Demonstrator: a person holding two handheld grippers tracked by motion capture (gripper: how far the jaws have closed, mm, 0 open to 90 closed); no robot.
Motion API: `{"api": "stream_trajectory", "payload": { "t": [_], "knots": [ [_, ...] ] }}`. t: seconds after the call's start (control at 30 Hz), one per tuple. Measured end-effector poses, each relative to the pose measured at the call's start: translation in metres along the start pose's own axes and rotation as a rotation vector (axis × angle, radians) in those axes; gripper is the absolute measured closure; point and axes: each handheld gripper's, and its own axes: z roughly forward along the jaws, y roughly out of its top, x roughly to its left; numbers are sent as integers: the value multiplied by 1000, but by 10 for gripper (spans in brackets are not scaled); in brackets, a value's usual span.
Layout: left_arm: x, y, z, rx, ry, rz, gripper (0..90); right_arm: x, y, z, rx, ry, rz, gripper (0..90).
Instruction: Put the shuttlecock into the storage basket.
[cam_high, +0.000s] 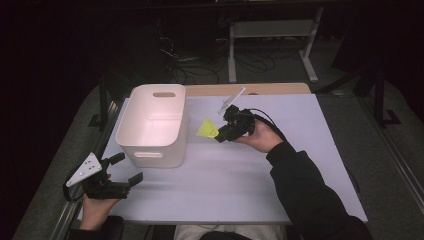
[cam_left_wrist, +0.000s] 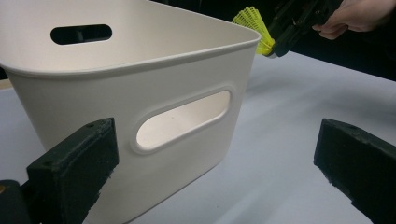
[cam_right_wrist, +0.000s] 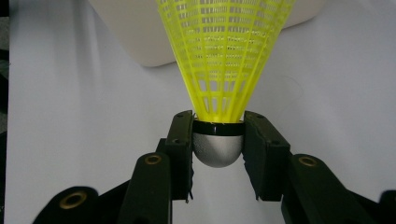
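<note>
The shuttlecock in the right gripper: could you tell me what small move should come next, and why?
Probably carry it a little further left, over the bin's rim, before letting go. The right gripper is shut on the shuttlecock by its rounded base, and the skirt sits just outside the bin's near wall, above the table.

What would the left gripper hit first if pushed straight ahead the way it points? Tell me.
Probably the white bin: in the left gripper view its near wall with the handle slot stands just ahead of the open left gripper, toward its left finger. Depth is uncertain.
</note>
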Motion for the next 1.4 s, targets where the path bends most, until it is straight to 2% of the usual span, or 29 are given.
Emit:
{"api": "stream_trajectory", "payload": {
  "t": [0.67,0.97,1.03,1.4],
  "knots": [
    [0,0,0,-3,3,0,0,7,19,-15,-31,-4,-34,633],
    [0,0,0,-3,4,0,0,7,26,-19,-49,-2,-34,633],
    [0,0,0,-3,6,-1,0,8,29,-21,-69,4,-37,633],
    [0,0,-1,-2,5,2,0,12,45,-28,-78,-3,-60,633]
  ]
}}
